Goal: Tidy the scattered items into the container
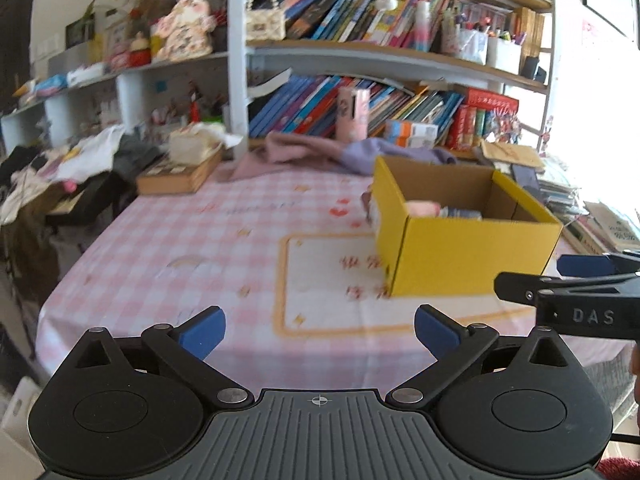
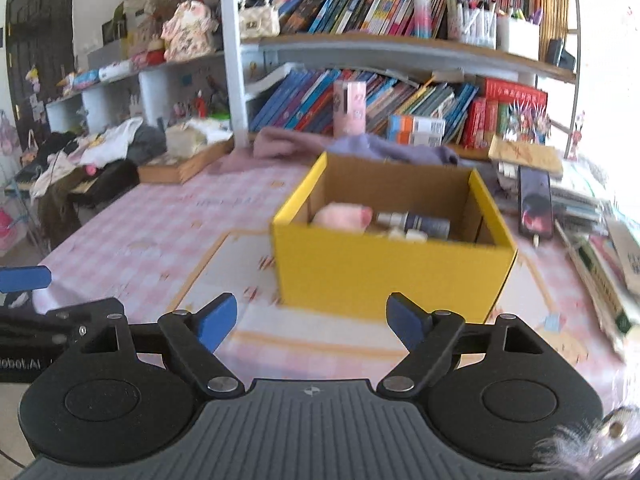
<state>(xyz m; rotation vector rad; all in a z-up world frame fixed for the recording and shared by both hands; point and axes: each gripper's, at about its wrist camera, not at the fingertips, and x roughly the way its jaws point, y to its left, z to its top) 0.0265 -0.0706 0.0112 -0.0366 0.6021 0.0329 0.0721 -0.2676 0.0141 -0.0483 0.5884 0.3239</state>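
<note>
Both grippers, left [image 1: 318, 334] and right [image 2: 312, 320], stood apart and empty as I faced the yellow box [image 2: 394, 276] on the checked tablecloth [image 1: 172, 240] (pink toy [image 2: 342, 216] and bottle [image 2: 418, 223] already inside), so a careless forward sweep could have shoved it.

Box [image 2: 394, 276] on table [image 2: 152, 236]; bottles [image 2: 416, 224] inside.

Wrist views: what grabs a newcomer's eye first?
The yellow box in the middle of the pink checked tablecloth, with a pink soft item and a bottle inside. Behind it, crowded bookshelves. Both grippers are open and empty.
</note>
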